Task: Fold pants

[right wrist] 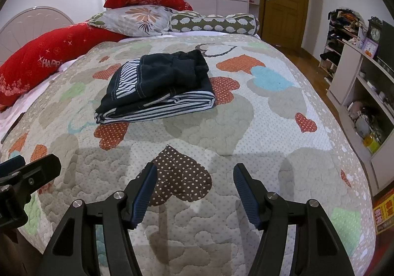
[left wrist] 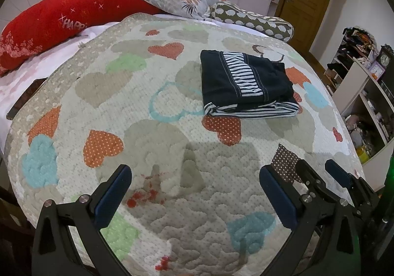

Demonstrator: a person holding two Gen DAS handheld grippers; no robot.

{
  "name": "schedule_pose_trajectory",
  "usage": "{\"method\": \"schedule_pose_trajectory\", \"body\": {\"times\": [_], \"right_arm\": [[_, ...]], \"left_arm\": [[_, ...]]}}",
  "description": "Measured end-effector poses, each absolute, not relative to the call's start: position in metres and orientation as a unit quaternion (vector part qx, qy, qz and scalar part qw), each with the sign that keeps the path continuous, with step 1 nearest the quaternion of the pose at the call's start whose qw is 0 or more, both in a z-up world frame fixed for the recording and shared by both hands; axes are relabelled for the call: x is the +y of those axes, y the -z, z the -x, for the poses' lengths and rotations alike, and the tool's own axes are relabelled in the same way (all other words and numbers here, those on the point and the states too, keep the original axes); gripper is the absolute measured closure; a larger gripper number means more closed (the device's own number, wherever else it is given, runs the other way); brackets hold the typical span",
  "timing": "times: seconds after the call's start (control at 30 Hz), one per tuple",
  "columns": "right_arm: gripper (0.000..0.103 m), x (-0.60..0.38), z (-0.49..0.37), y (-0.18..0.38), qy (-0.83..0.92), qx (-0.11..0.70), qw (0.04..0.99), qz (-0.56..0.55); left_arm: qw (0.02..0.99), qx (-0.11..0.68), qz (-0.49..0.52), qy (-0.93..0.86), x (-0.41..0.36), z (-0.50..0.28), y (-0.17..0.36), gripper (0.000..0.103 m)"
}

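Pants (left wrist: pixel 246 84), one dark pair with striped panels, lie folded into a compact stack on the heart-print quilt (left wrist: pixel 152 207), toward the middle of the bed. From my station, both tools hang over the quilt's near edge, well apart from the stack and touching nothing. My left gripper (left wrist: pixel 195 198) has its jaws released wide and grasps nothing; my right gripper (right wrist: pixel 194 189) is likewise spread and empty. The stack sits ahead of both: up and to the right of the left jaws, up and slightly left of the right jaws, so it lies roughly between the two, with neither clearly nearer. Its long axis runs across my view, striped folded edge facing me. I judge the folding essentially done. Count: one pair of pants, two grippers, four pillows (right wrist: pixel 138 17) at the headboard.
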State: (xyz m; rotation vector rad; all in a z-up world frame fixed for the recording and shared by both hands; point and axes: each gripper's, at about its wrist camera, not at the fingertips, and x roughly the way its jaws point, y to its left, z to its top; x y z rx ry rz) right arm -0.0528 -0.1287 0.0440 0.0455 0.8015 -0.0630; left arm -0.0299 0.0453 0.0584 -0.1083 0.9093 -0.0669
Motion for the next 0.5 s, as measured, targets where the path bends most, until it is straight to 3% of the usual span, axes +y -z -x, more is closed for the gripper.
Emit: {"method": "schedule_pose_trajectory", "body": {"times": [0.5], "right_arm": [[0.034,-0.1263,0.0538,-0.0418,0.028,0.394,0.918,-0.020]], "left_arm": [[0.890,0.449,0.064,0.037,0.0454,0.0300,-0.0534,0.000]]}}
